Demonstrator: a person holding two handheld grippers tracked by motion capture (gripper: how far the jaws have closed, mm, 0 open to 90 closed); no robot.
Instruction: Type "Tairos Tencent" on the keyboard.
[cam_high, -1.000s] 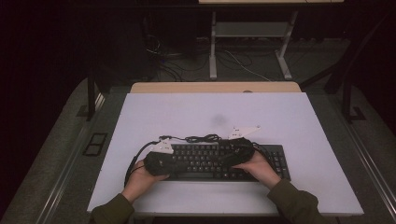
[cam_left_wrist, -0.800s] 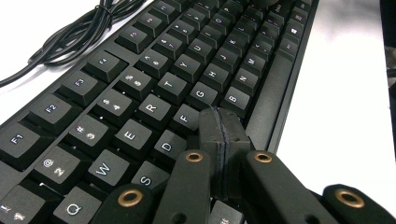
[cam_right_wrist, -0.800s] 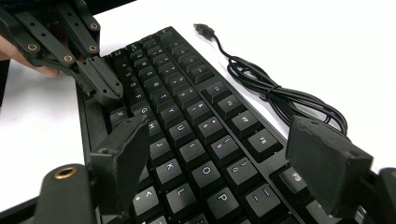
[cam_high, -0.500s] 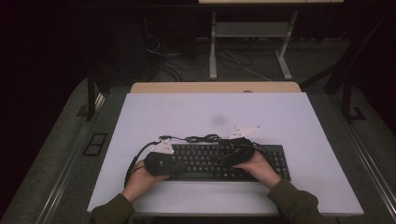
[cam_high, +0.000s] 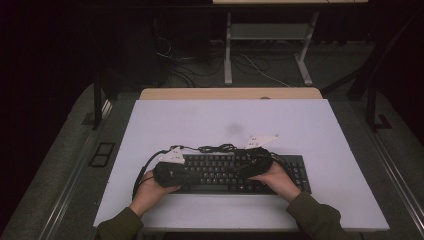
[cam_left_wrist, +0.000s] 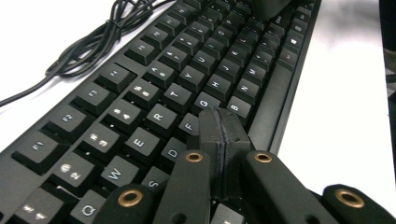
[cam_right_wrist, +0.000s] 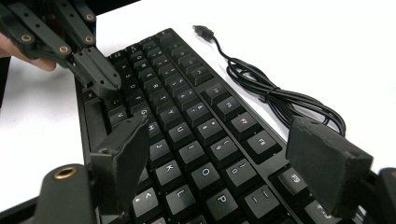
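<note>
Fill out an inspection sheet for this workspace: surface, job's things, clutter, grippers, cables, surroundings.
Surface: white table top, a faint grey smudge near its middle.
Job's things: black keyboard flat at the near edge.
Clutter: nothing seen.
Grippers: left gripper shut, tips over the keys around F and G; right gripper open above the keys, nothing between its jaws.
Cables: keyboard cable bundled behind the keyboard, its plug lying loose.
Surroundings: dark floor, desk frame and loose wires beyond the table.
</note>
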